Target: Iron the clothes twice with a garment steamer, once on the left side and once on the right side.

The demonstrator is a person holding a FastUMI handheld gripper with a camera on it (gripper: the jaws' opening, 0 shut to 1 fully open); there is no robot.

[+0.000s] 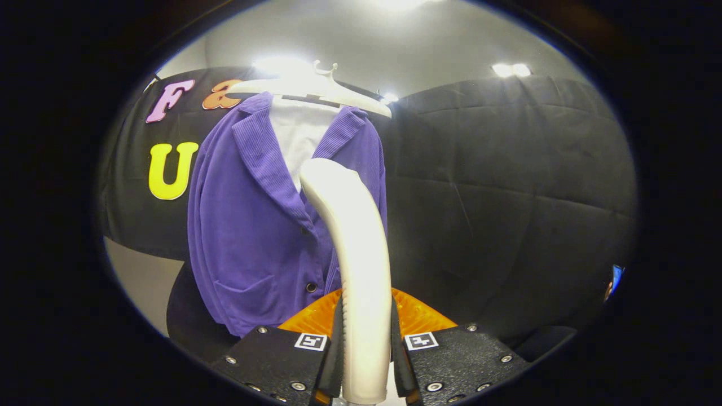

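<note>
The jaws [365, 361] are clamped on the steamer [355, 265], its head raised before the right front of the purple jacket [254, 237] on the hanger [316, 87]; a loose grip could twist it off line.

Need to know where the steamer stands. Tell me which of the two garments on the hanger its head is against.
The purple jacket: the garment steamer, clamped in the gripper jaws, reaches up over its button front. The white shirt underneath shows only at the open collar, above the head.
</note>
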